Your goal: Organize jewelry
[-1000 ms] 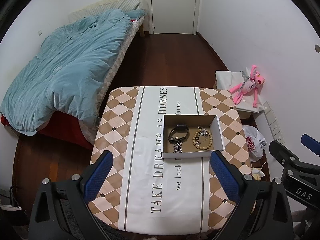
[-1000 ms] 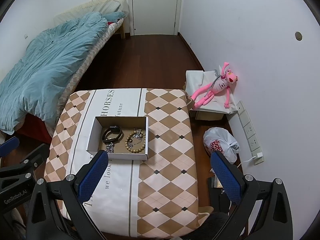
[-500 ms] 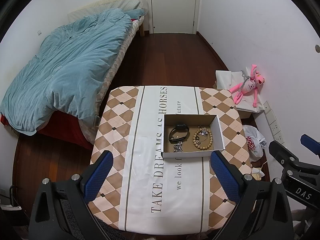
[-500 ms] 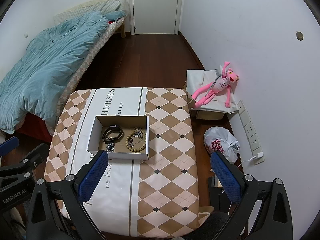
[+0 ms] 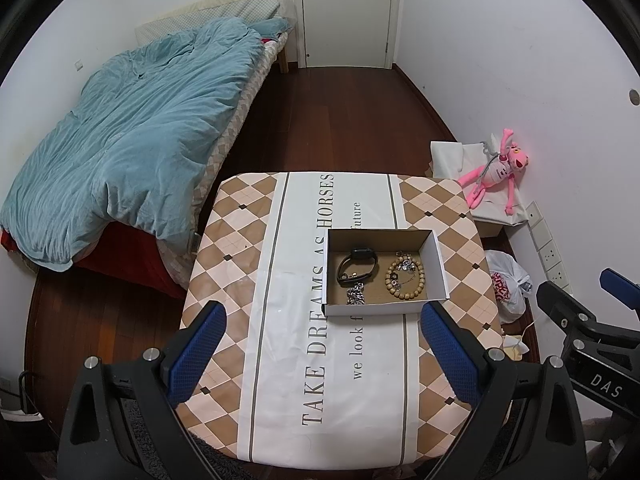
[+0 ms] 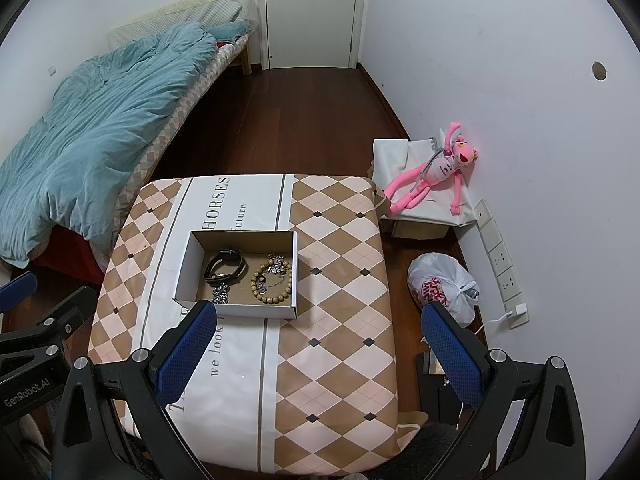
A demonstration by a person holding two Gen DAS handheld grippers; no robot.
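Observation:
A shallow white cardboard box (image 5: 436, 258) (image 6: 185, 268) with a brown floor sits on the table. Inside lie a black watch (image 5: 357, 265) (image 6: 225, 265), a wooden bead bracelet (image 5: 404, 278) (image 6: 272, 283), a silver chain (image 5: 356, 295) (image 6: 220, 294) and small silver pieces (image 5: 404, 266) (image 6: 277, 262). My left gripper (image 5: 320, 350) is open and empty, high above the table's near side. My right gripper (image 6: 316, 350) is open and empty, also high above the table, to the box's right.
The table (image 5: 240, 248) (image 6: 340, 280) wears a checked cloth with printed lettering. A bed with a blue duvet (image 5: 132, 136) stands left. A pink plush toy (image 6: 436, 172) lies on a covered box by the right wall, with a plastic bag (image 6: 440, 288) on the floor.
Both views have shifted very slightly; the box and jewelry have not moved and both grippers stay open.

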